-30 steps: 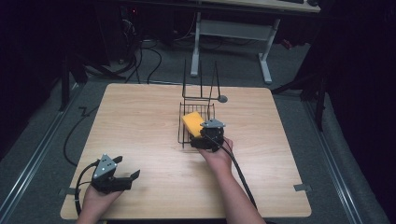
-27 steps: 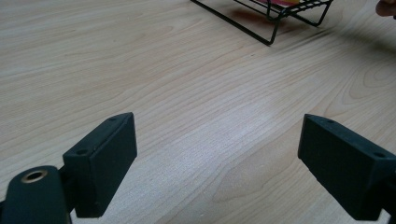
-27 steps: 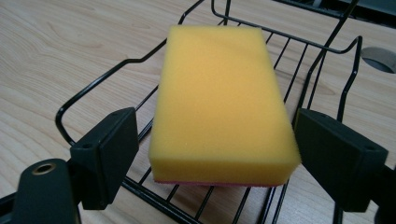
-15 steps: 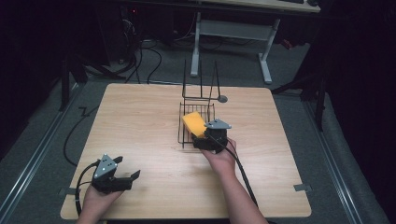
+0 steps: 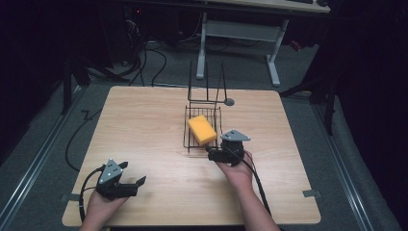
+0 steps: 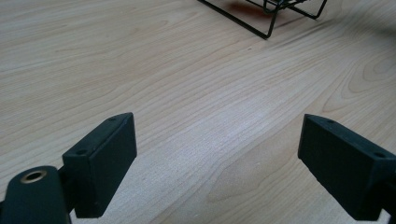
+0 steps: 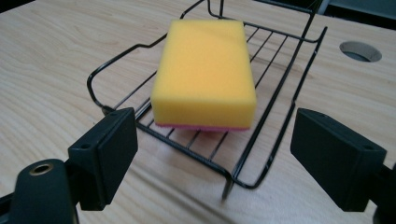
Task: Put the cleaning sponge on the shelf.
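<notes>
Judging by looks, the yellow sponge point(image 7: 204, 74) lying flat in the wire rack point(image 7: 275, 93) is light and squashy; I'd pinch its long sides. My right tongs point(image 7: 212, 158) gape before it; left tongs point(image 6: 215, 163) gape over bare tabletop point(image 6: 187, 84).

The high view is dim: the table point(image 5: 144, 125) is evenly lit from above while the room past its far edge falls to near black. The gripper views are brighter, with soft shadows under the wire rack point(image 7: 261, 116). The near jaws look slightly soft, perhaps out of focus.
</notes>
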